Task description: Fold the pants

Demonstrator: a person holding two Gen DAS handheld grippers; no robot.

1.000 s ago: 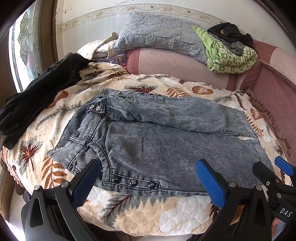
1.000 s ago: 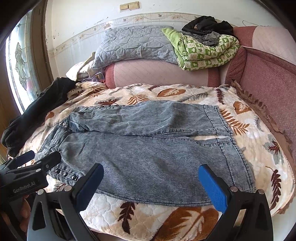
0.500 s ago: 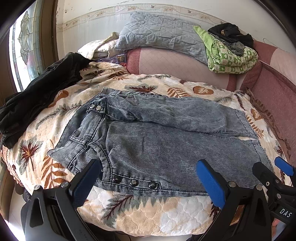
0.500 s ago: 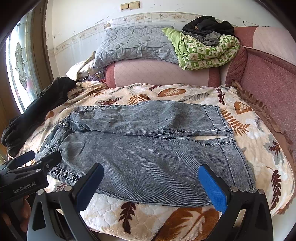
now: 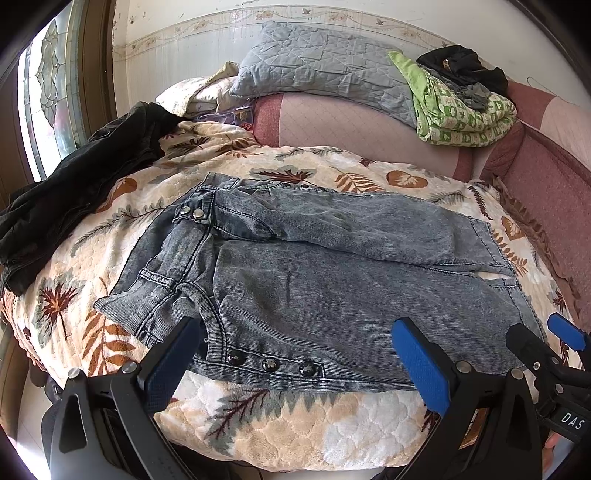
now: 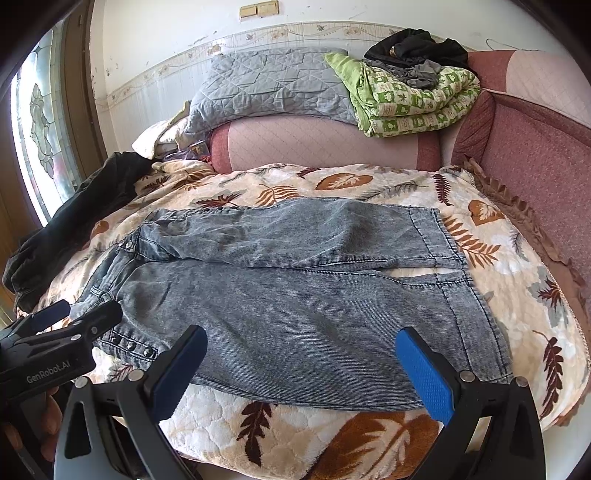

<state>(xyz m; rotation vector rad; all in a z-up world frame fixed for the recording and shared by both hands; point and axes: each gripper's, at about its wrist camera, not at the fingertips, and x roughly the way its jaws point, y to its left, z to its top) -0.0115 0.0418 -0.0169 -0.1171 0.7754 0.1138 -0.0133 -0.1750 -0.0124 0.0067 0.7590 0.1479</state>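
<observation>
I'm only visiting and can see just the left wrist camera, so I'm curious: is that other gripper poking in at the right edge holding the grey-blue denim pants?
Observer: No. The right wrist view shows the right gripper wide open and empty, at the near edge of the grey-blue denim pants.
Operator: Who holds the left one?
Observer: A person's hand, seen below the black left gripper.
Operator: Anything on the wall I miss?
Observer: Two beige switch plates above the grey quilted pillow.

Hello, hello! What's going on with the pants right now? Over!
Both tools open, left tool and right tool, holding nothing. Pants flat on blanket, unfolded. Nothing in the way.
</observation>
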